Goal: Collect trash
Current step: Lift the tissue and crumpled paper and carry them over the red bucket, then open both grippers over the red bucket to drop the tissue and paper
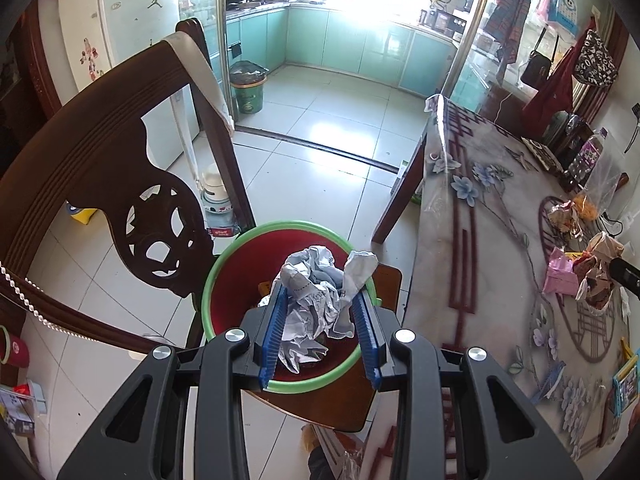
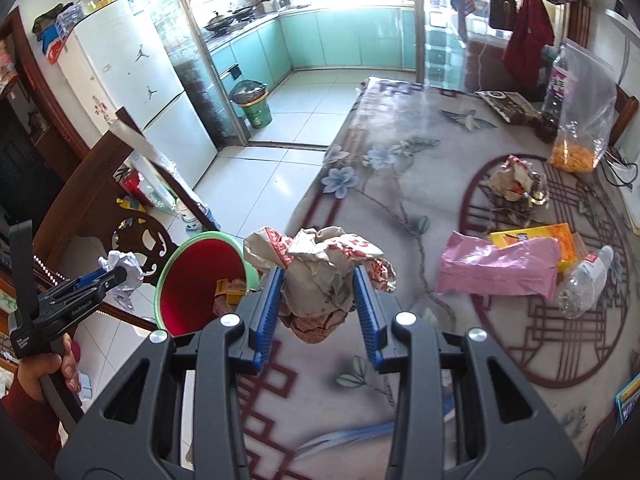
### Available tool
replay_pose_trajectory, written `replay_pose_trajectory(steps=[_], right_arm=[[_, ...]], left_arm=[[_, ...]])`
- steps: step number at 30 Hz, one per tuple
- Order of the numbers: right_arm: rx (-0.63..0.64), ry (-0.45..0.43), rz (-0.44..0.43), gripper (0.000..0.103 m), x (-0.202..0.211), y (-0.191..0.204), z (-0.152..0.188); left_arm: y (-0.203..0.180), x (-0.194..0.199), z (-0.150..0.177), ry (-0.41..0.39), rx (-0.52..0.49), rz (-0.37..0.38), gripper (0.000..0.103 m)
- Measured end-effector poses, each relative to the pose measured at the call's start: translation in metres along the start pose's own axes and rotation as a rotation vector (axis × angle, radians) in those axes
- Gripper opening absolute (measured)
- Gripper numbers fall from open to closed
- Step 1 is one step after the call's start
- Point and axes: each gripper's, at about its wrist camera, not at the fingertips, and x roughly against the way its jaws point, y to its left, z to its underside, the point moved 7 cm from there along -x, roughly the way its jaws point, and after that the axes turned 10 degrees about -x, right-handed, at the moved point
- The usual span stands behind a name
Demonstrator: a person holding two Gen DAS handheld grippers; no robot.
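Observation:
My left gripper [image 1: 322, 304] is shut on a crumpled white paper ball [image 1: 316, 300] and holds it over a red bin with a green rim [image 1: 212, 280] that stands on a chair seat. My right gripper [image 2: 318, 280] is shut on a crumpled brown and red paper wrapper [image 2: 320, 268], lifted above the table near its left edge. The bin [image 2: 188, 280] shows left of it, with some trash inside. The left gripper [image 2: 108, 274] with its white paper also shows there. More trash lies on the table: a pink bag [image 2: 500, 268], a yellow box [image 2: 536, 236], a crushed clear bottle [image 2: 584, 280], a crumpled wrapper [image 2: 516, 180].
A dark wooden chair back [image 1: 108, 168] rises left of the bin. The flowered table [image 2: 400, 184] fills the right. A bag of orange snacks [image 2: 576, 136] and a bottle [image 2: 558, 80] stand at the table's far side. A green bin [image 1: 248, 90] stands at the kitchen door.

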Motion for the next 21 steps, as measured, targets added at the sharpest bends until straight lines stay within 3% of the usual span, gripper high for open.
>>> replay_pose_trajectory(steps=[21], right_arm=[[0.23, 0.088, -0.132, 0.036, -0.055, 0.124, -0.006]], left_arm=[[0.047, -0.039, -0.006, 0.053, 0.007, -0.031, 0.032]])
